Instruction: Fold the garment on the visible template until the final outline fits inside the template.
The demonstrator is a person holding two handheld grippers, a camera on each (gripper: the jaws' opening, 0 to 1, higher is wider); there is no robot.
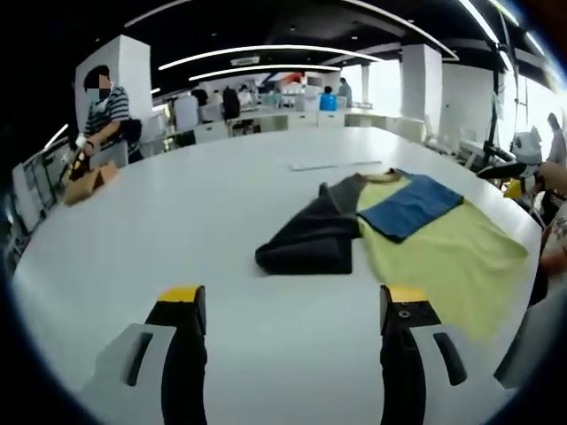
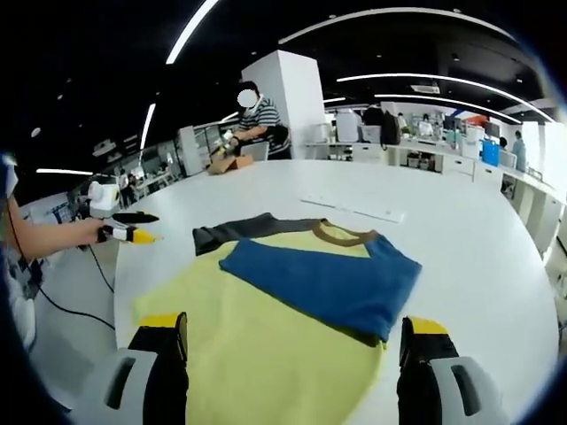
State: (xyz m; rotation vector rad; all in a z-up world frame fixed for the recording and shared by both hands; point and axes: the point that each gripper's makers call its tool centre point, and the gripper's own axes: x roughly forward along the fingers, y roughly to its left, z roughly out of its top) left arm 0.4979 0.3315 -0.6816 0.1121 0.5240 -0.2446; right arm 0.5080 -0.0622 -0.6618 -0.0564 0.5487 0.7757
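Note:
A garment lies flat on the white table point(image 1: 177, 230). Its yellow body point(image 1: 443, 252) point(image 2: 257, 345) has a blue part point(image 1: 412, 205) point(image 2: 323, 279) folded over it, a brown collar point(image 2: 341, 235) and a dark grey sleeve point(image 2: 235, 232). In the left gripper view that grey sleeve point(image 1: 306, 239) is bunched up at the garment's left side. My left gripper point(image 1: 294, 301) is open above bare table, short of the sleeve; it also appears as the left gripper point(image 2: 133, 232) at the table edge. My right gripper point(image 2: 294, 326) is open over the yellow hem, with nothing held.
A thin white strip point(image 1: 337, 165) point(image 2: 354, 208) lies beyond the collar. A person in a striped shirt point(image 1: 102, 111) point(image 2: 257, 111) works at the far table edge beside a brown item point(image 1: 89, 181). Desks and pillars stand behind. A cable point(image 2: 80, 310) hangs off the table's near side.

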